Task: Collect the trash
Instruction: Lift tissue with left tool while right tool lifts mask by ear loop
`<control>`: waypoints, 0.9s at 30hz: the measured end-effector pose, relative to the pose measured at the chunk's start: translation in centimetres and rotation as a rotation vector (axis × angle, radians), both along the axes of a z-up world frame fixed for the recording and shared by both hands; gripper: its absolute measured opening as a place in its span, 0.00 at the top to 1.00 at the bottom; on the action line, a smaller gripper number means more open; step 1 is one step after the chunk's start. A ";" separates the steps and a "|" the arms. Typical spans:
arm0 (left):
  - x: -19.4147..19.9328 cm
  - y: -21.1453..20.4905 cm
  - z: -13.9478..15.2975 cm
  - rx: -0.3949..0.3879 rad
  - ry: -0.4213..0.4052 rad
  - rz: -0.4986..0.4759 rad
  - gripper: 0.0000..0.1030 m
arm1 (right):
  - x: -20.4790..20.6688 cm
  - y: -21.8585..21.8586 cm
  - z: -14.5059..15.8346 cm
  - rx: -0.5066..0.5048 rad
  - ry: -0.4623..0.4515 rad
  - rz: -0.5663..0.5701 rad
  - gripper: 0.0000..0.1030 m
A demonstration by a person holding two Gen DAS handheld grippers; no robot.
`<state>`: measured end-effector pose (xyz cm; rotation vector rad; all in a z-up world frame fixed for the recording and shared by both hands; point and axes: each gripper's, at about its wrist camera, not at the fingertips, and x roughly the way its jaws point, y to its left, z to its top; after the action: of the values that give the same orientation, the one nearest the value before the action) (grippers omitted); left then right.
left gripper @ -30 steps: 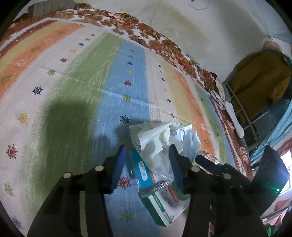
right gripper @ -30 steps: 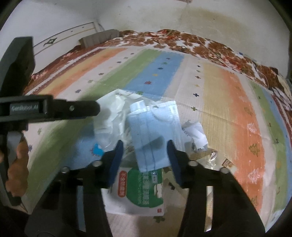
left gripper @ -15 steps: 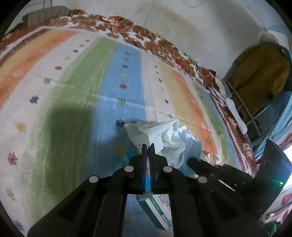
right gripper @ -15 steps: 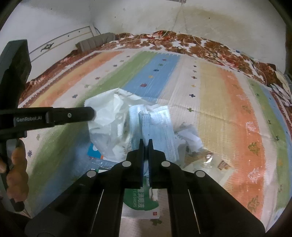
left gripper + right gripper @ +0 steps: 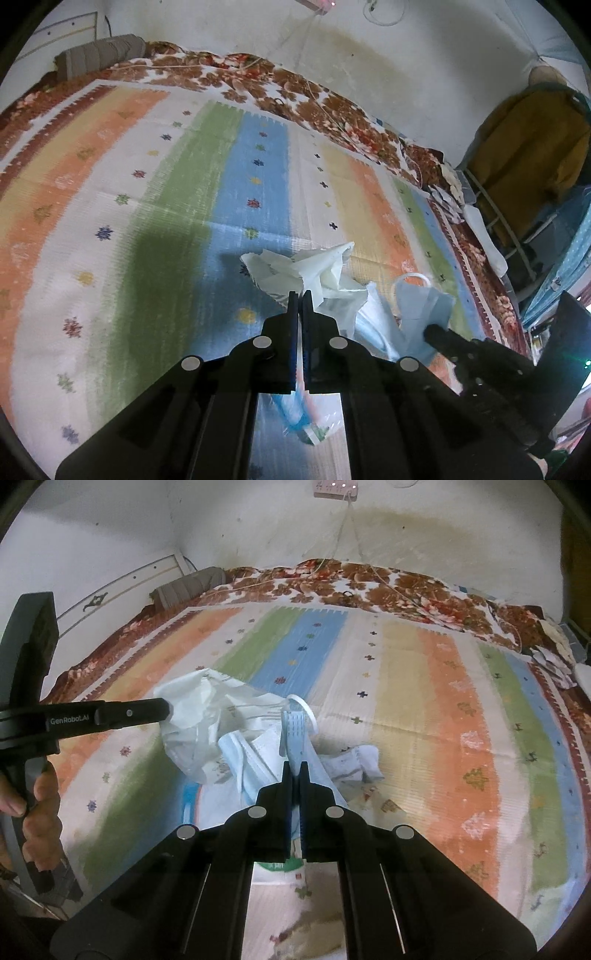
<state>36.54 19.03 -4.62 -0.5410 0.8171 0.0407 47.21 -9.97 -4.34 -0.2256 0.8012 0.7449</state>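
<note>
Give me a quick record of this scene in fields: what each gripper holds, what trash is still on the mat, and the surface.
left gripper: shut on white plastic bag
right gripper: shut on blue face mask
bag and mask: bunched together between the two grippers
trash on mat: crumpled paper; green and white packet under the right gripper
surface: striped mat on a bed
person: hand on the left gripper's handle

Two wrist fisheyes, both angled down at the striped mat (image 5: 155,206).
We see the trash pile (image 5: 325,280) close up from both; L cam sits left of it, R cam (image 5: 291,738) right, w/ each gripper crossing the other's view.
</note>
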 end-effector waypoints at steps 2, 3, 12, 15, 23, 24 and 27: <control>-0.5 -0.1 0.7 0.004 -0.001 0.006 0.99 | -0.4 -0.5 1.0 0.009 -0.007 -0.003 0.98; -0.8 -0.2 1.1 0.008 -0.003 0.009 0.99 | -0.7 -0.8 1.6 0.016 -0.008 -0.005 0.98; -3.5 -0.9 3.6 0.062 0.004 0.022 0.99 | -3.5 -2.4 4.1 0.014 -0.034 0.014 0.98; -4.4 -1.2 4.0 0.072 0.012 0.024 0.99 | -4.5 -3.5 4.9 0.011 -0.048 0.016 0.98; -7.2 -2.9 5.3 0.096 0.013 0.018 0.99 | -6.2 -6.2 5.9 0.021 -0.051 0.005 0.98; -7.5 -3.0 5.4 0.098 0.010 0.016 0.99 | -6.5 -6.4 6.1 0.024 -0.051 0.006 0.98; -8.5 -3.4 5.9 0.099 0.004 0.011 0.99 | -7.2 -7.1 6.7 0.042 -0.050 0.006 0.98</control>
<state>28.04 15.66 1.32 -0.4521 0.8113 0.0920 39.96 -17.09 2.40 -0.2086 0.7368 0.7581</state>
